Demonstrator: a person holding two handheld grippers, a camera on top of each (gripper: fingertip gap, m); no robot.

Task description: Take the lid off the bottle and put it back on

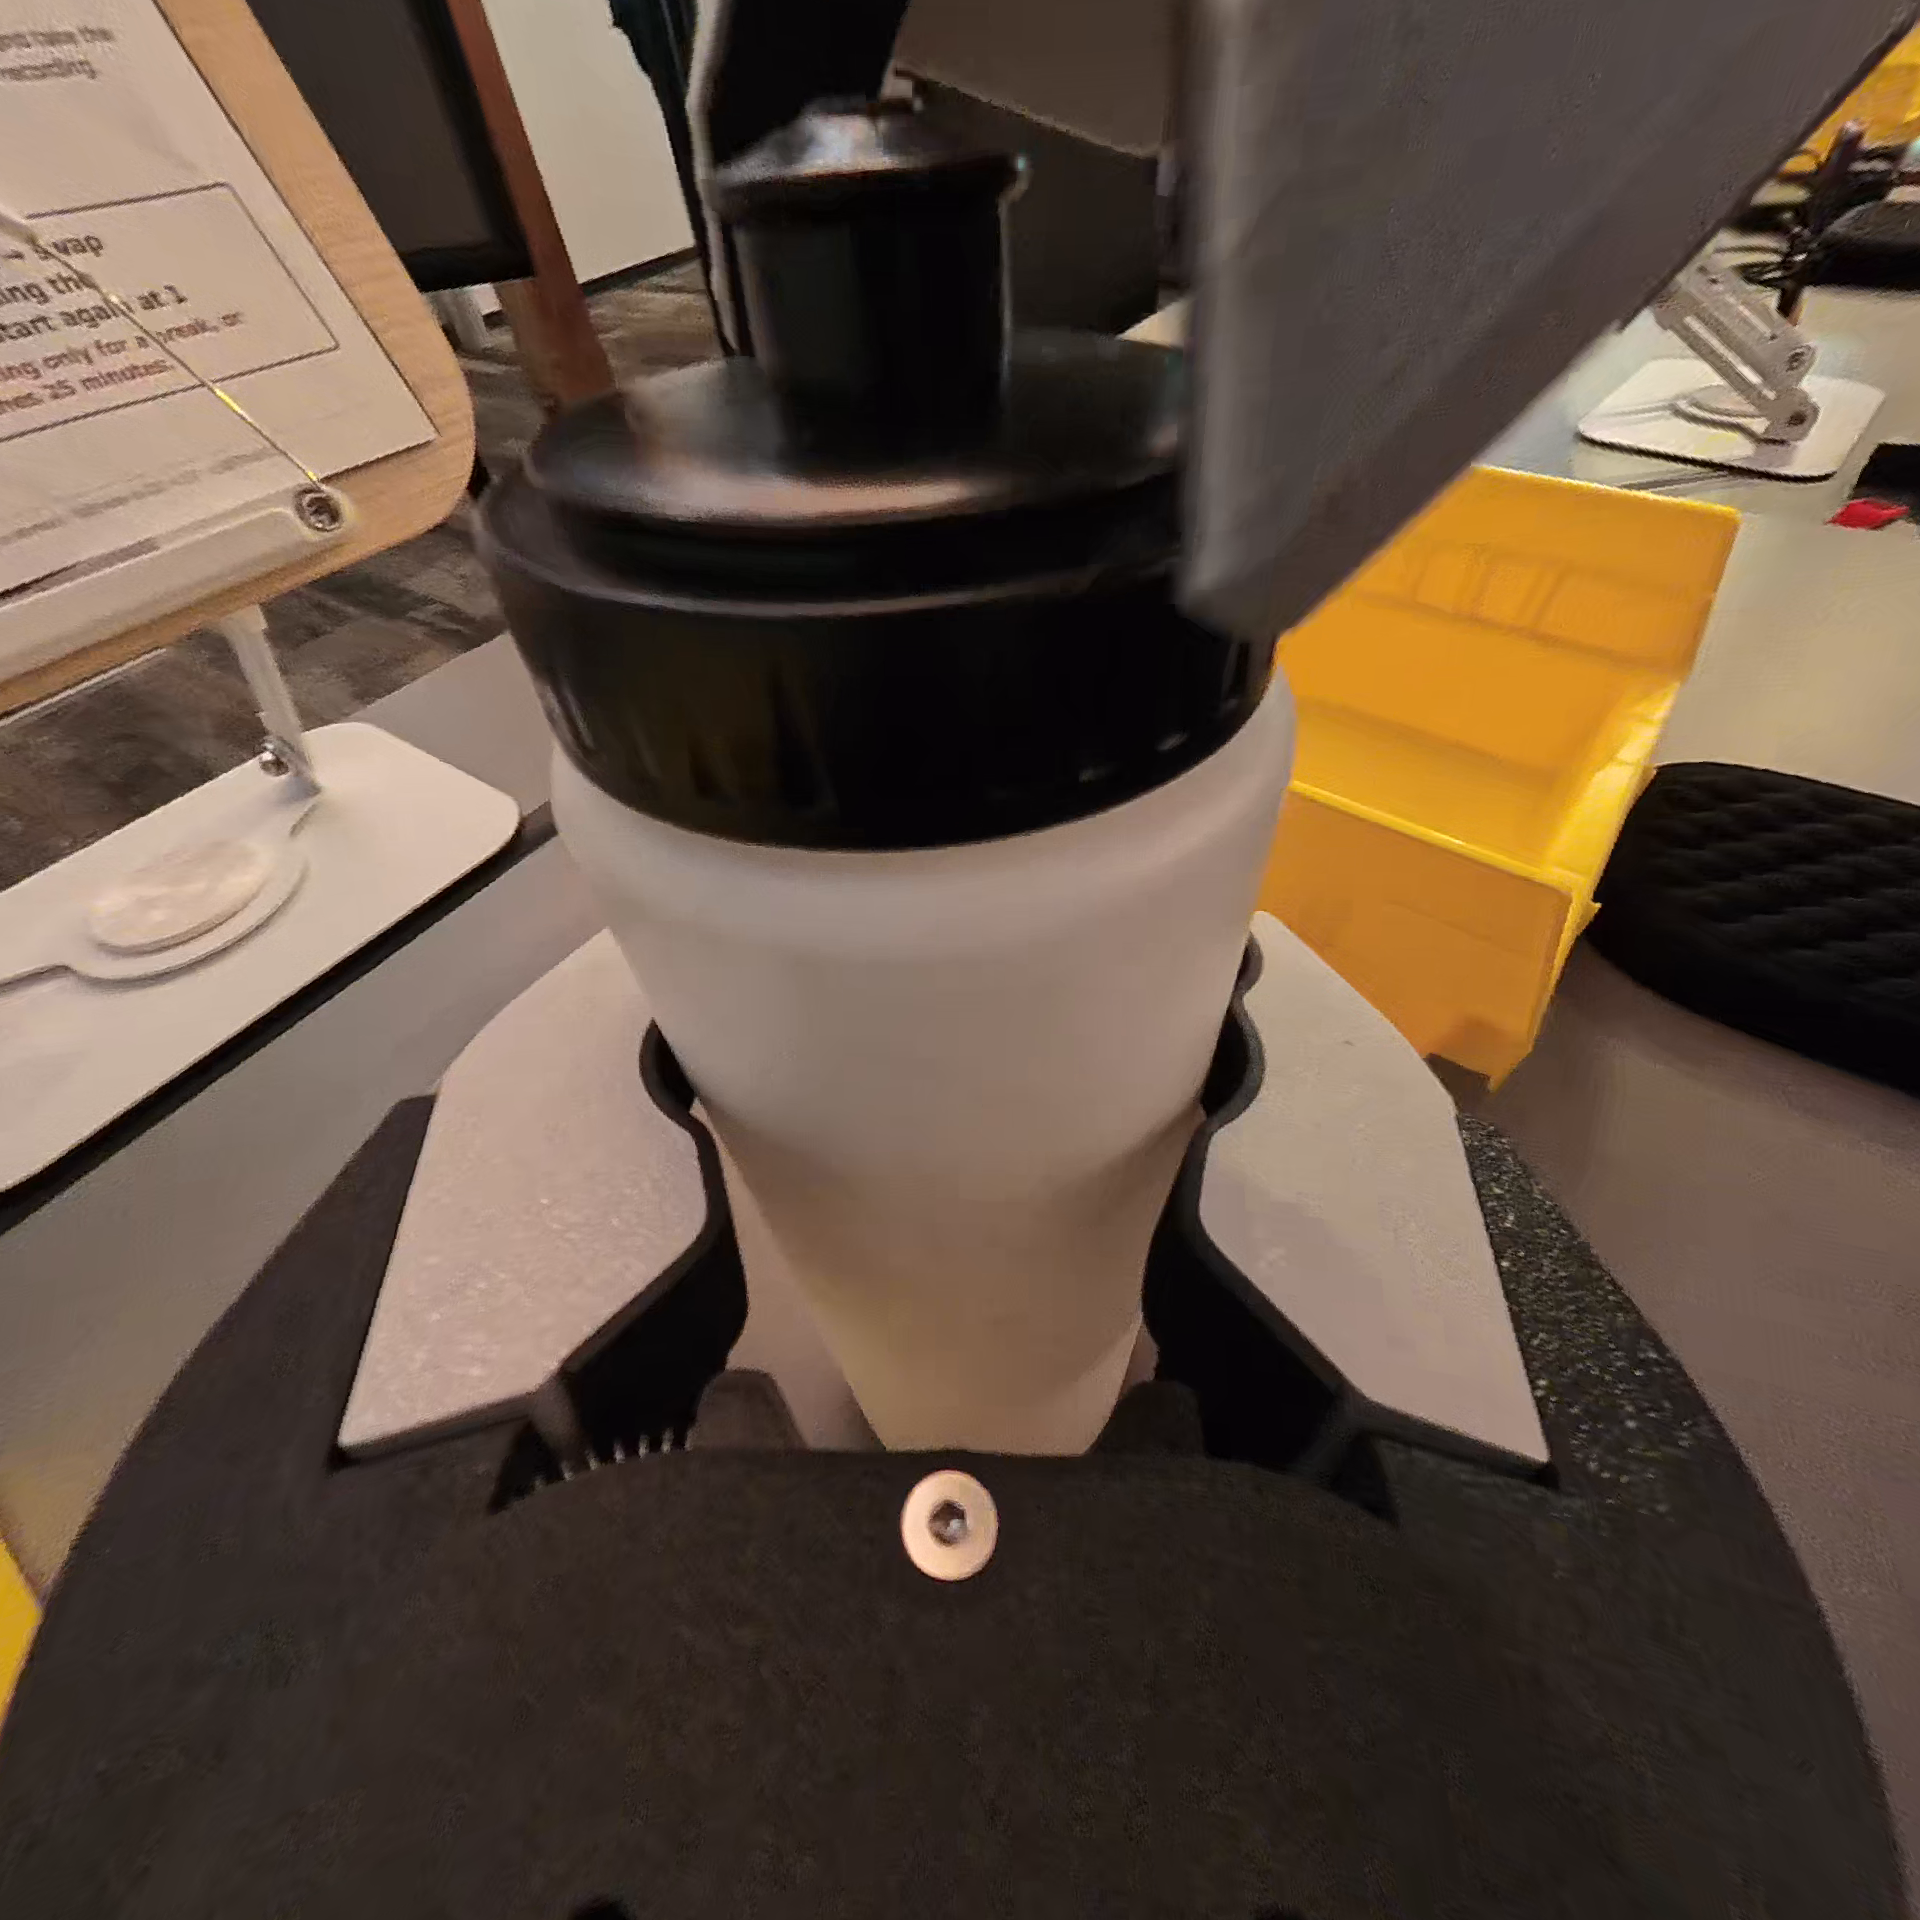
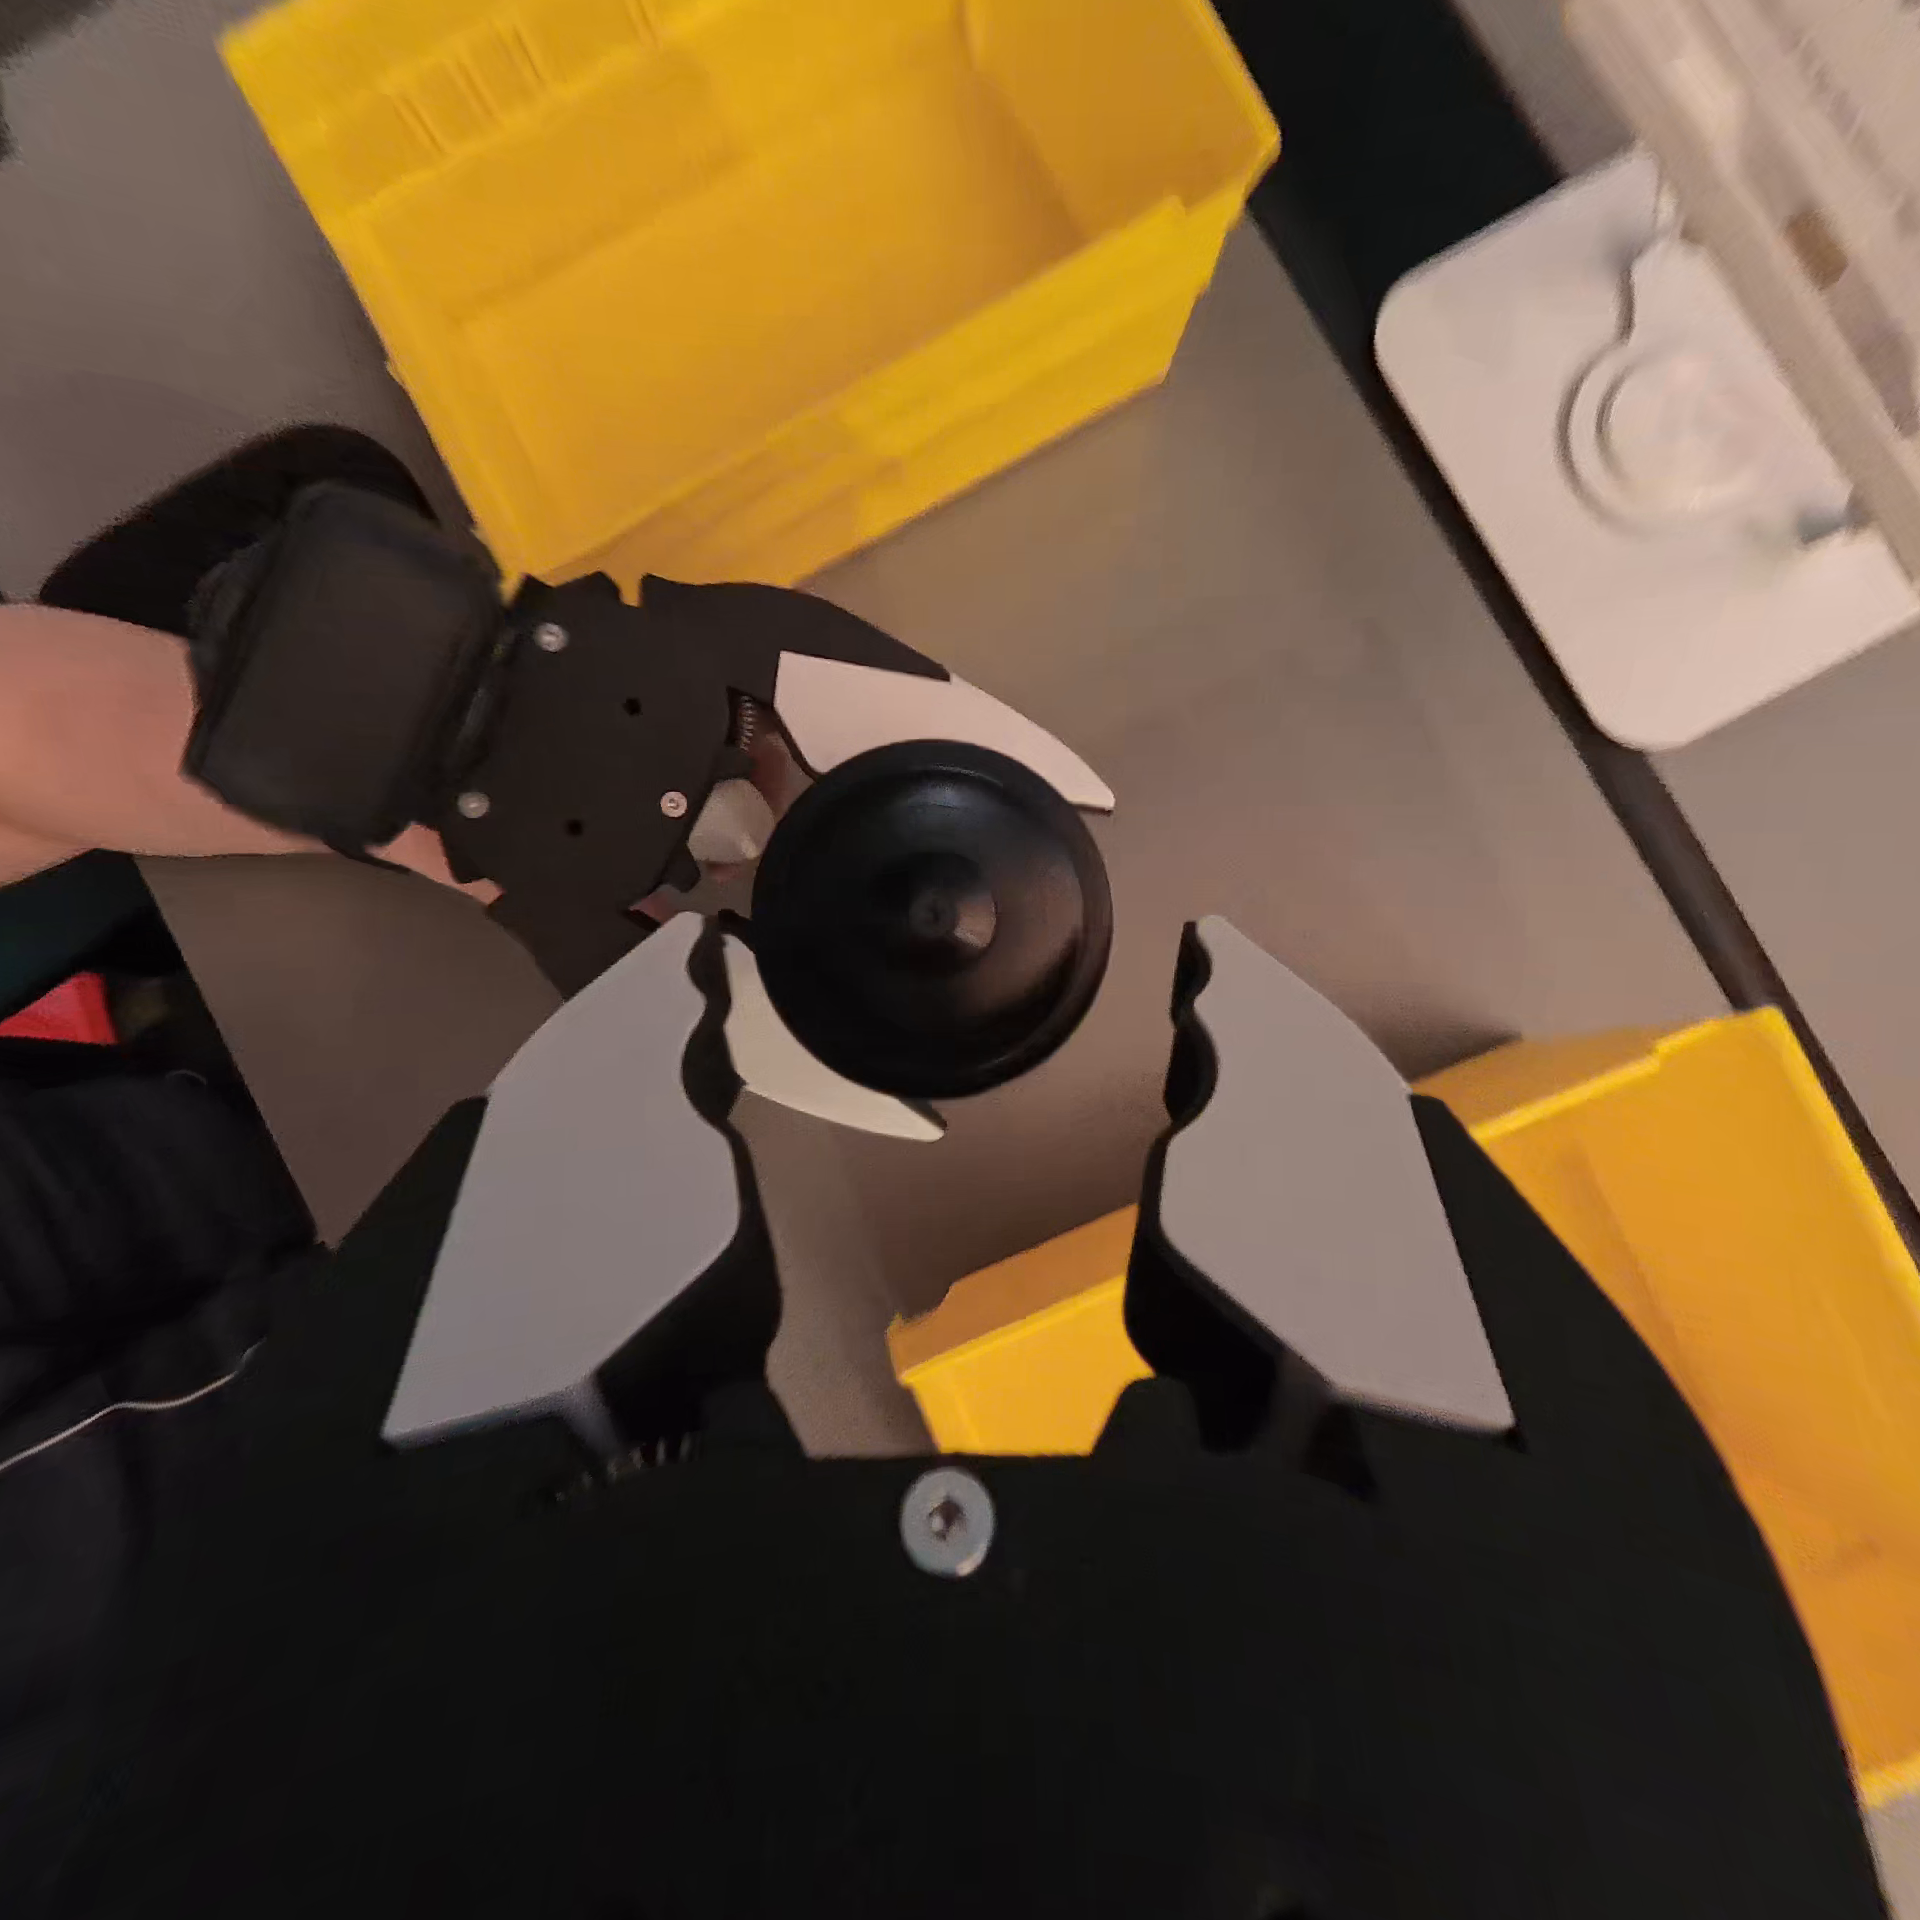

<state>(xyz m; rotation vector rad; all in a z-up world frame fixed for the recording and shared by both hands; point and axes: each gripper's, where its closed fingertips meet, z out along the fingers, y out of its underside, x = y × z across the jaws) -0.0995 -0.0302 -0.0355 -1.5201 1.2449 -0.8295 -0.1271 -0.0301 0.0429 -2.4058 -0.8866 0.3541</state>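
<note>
On the tabletop's left side in the left wrist view stands a white stand base (image 1: 208, 914) that carries a wooden board (image 1: 343, 343) with a printed sheet. Next to it, in the middle, the left tool (image 1: 961, 1081) is clenched around the white bottle (image 1: 935, 987); both fingers press on its narrow lower body, and the bottle is upright. The black lid (image 1: 873, 665) sits on the bottle's mouth, with its spout pointing up. I cannot tell whether it is screwed tight or only laid on.

Further right and above, the right tool (image 2: 951, 997) hangs over the lid (image 2: 932, 920), looking down on it. Its fingers are spread apart and hold nothing; the lid shows just beyond their tips, so the tool is not yet around it. In the left wrist view one grey finger (image 1: 1475, 291) of it shows beside the lid's right edge. Behind the bottle is a yellow bin (image 1: 1475, 727), and a second yellow bin (image 2: 1662, 1299) lies toward the near right. A black padded mat (image 1: 1766, 914) is at the right edge.

My judgement is that the right tool must now come down and close on the ribbed rim of the lid. If it closes off-centre, the fingers may catch only the spout or slide off the smooth top. If the left tool holds too softly, the tapered bottle may turn together with the lid, or tip toward the bin.
</note>
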